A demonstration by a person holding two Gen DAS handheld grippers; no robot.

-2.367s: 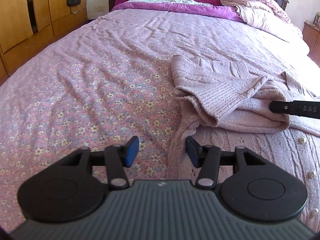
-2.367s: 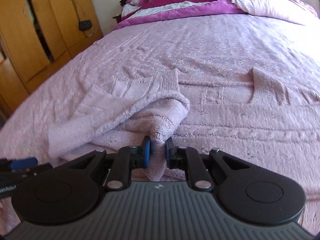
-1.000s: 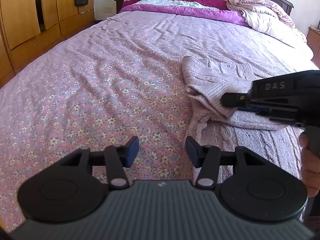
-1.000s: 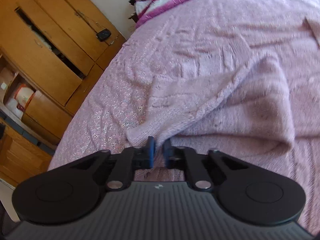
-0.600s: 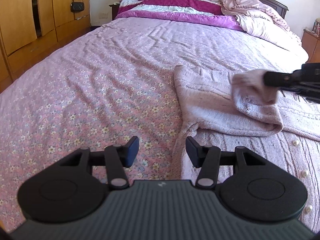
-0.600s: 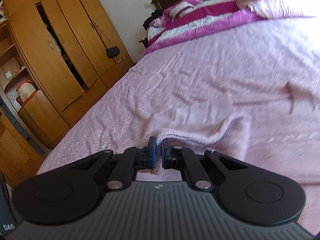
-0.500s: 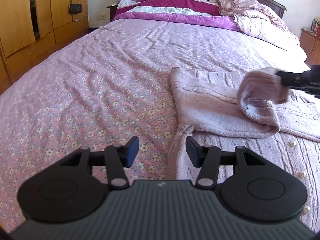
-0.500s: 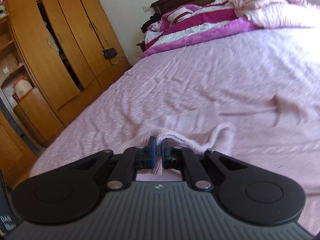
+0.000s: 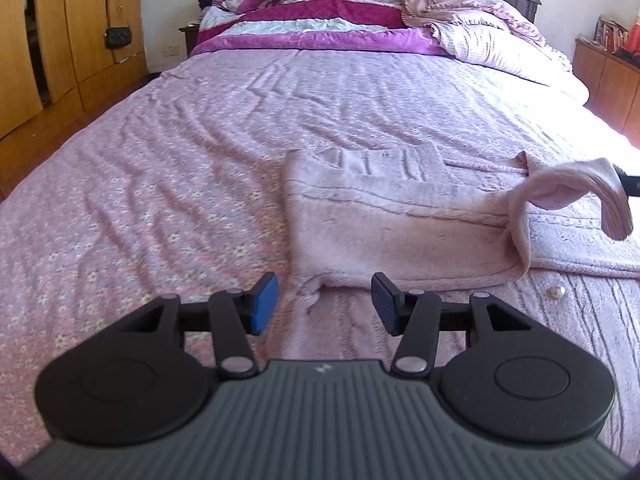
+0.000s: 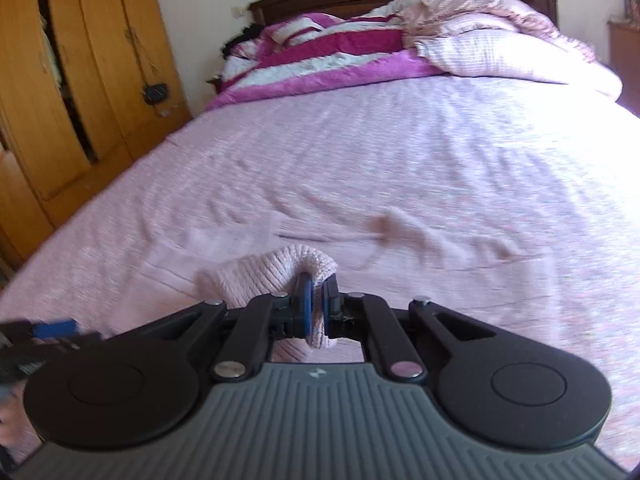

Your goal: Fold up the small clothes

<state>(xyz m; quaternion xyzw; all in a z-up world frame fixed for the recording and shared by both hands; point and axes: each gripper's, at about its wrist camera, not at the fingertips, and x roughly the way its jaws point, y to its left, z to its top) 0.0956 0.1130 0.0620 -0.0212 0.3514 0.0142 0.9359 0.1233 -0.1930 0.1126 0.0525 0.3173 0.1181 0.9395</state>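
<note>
A pale pink knitted cardigan (image 9: 380, 240) with pearl buttons lies on the bed, its left side folded over. My left gripper (image 9: 324, 308) is open and empty, just above the cardigan's near left edge. My right gripper (image 10: 315, 316) is shut on the ribbed cuff of the cardigan's sleeve (image 10: 276, 276) and holds it lifted. In the left wrist view the lifted sleeve (image 9: 576, 188) hangs at the far right, with only the right gripper's tip (image 9: 630, 184) showing.
The bed has a pink floral sheet (image 9: 140, 208). A magenta striped quilt and pink pillows (image 9: 360, 16) are piled at the headboard. A wooden wardrobe (image 10: 60, 100) stands to the left. A bedside cabinet (image 9: 608, 72) is at the far right.
My right gripper has pulled the sleeve cuff from the cardigan's left side across to the right and lifted it. My left gripper has stayed open near the cardigan's left edge.
</note>
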